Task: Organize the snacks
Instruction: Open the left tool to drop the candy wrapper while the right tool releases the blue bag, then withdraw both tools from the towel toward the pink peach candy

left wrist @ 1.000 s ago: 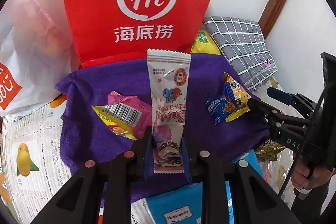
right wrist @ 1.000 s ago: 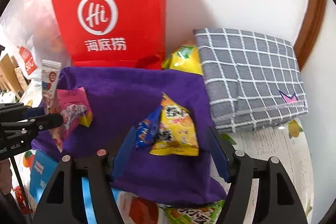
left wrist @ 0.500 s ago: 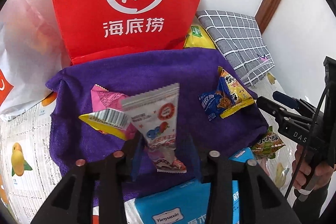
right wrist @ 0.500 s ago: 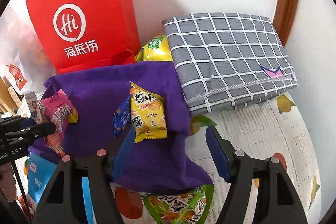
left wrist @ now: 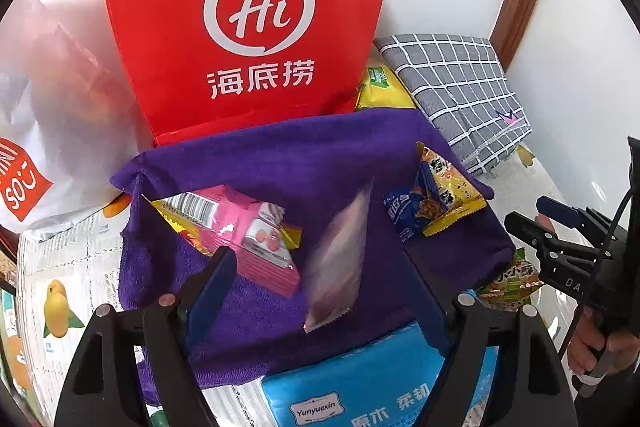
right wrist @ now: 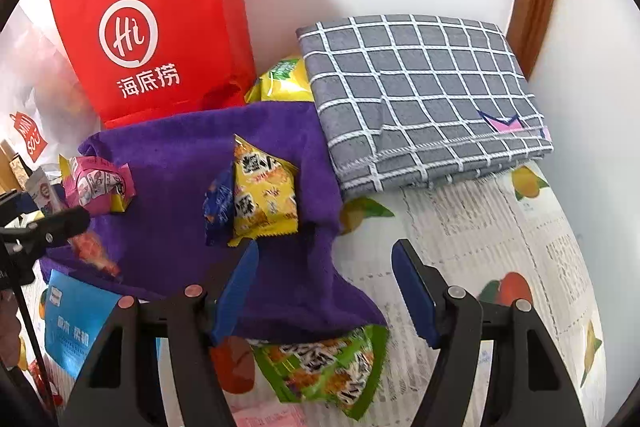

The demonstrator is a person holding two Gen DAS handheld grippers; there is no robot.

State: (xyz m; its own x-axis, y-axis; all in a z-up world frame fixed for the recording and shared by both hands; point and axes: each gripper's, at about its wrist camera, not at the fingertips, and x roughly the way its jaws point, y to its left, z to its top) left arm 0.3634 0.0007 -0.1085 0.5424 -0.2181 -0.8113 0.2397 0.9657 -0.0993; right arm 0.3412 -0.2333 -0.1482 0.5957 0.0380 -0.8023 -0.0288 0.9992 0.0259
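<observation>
In the left wrist view, your left gripper [left wrist: 320,291] has just been opening: a second ago its jaws pinched a long white sachet upright, and now they stand wide with that sachet [left wrist: 340,259] loose between them, blurred, touching neither pad, tipping onto the purple towel [left wrist: 280,155]. I judge this snack as just released, so the drop onto the towel looks done or nearly so. Left of it on the towel lies a pink pack [left wrist: 248,231] over a yellow wrapper; to the right, near the towel's edge, a blue-and-yellow pack [left wrist: 436,199]. A red bag [left wrist: 248,19] stands upright behind the towel, and what it holds cannot be seen. A white plastic bag [left wrist: 48,115] sits at far left, contents unclear. A blue tissue pack [left wrist: 360,383] lies below the towel's near edge. At the right edge a hand [left wrist: 600,343] holds the other gripper. In the right wrist view, your right gripper [right wrist: 324,291] stands half open with nothing between its jaws, hanging over the towel's near corner and the printed table cover [right wrist: 500,227]. A green pack [right wrist: 324,367] lies just below, off the towel, likely the next snack to gather. The blue-and-yellow pack [right wrist: 260,191] sits mid-towel, and a folded grey checked cloth [right wrist: 420,95] lies to the right, with a yellow pack [right wrist: 284,83] tucked behind.
</observation>
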